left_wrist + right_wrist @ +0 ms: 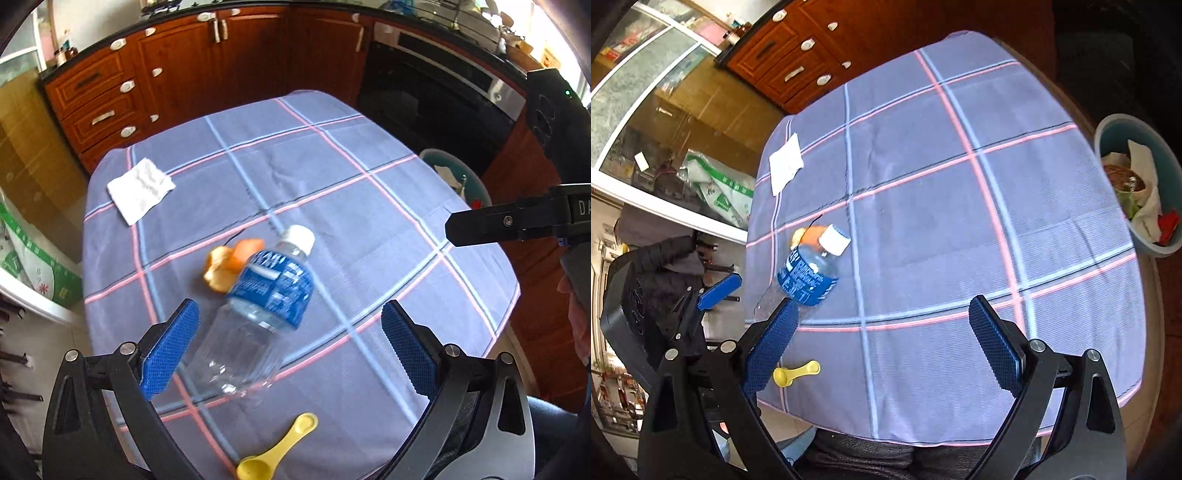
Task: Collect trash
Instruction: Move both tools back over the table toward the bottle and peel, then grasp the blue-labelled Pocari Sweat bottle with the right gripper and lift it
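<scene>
A clear plastic bottle [262,306] with a blue label and white cap lies on the checked tablecloth [332,177], tilted between the fingers of my open left gripper [290,345], not gripped. Orange peel [227,264] lies just behind it. A white paper napkin [140,190] lies at the far left corner. A yellow spoon [277,450] lies near the front edge. My right gripper [882,343] is open and empty above the table's near side. In the right wrist view the bottle [809,273], peel [809,234], napkin [786,162] and spoon [796,373] show at left.
A teal bin [1167,166] holding paper and food scraps stands off the table's right side; it also shows in the left wrist view [476,181]. Wooden cabinets [207,74] and a dark oven [443,96] stand behind the table.
</scene>
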